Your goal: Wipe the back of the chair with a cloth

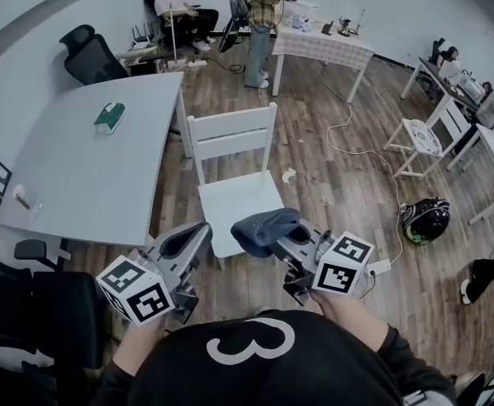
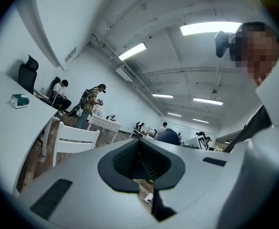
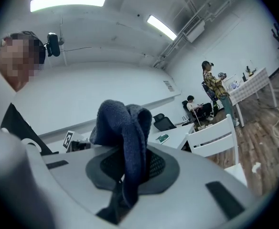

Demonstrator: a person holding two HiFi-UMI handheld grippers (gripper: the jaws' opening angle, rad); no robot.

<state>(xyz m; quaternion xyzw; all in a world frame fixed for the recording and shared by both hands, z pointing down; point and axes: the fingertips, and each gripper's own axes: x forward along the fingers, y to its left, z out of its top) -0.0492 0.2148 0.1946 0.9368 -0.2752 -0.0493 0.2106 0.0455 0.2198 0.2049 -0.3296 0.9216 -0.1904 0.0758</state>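
Note:
A white wooden chair (image 1: 233, 167) stands in front of me, its slatted back (image 1: 232, 134) on the far side and its seat toward me. My right gripper (image 1: 274, 239) is shut on a dark blue cloth (image 1: 262, 227), held over the seat's near right corner. The right gripper view has the cloth (image 3: 123, 128) bunched up between the jaws, with the chair (image 3: 213, 133) to the right. My left gripper (image 1: 188, 240) is shut with nothing in it, just left of the seat's front edge. In the left gripper view the chair back (image 2: 75, 140) is at left.
A large white table (image 1: 86, 155) stands left of the chair with a green packet (image 1: 109, 117) on it. A black helmet (image 1: 425, 219) lies on the wood floor at right, beside a white cable (image 1: 361, 150). People stand and sit by a far table (image 1: 323, 45).

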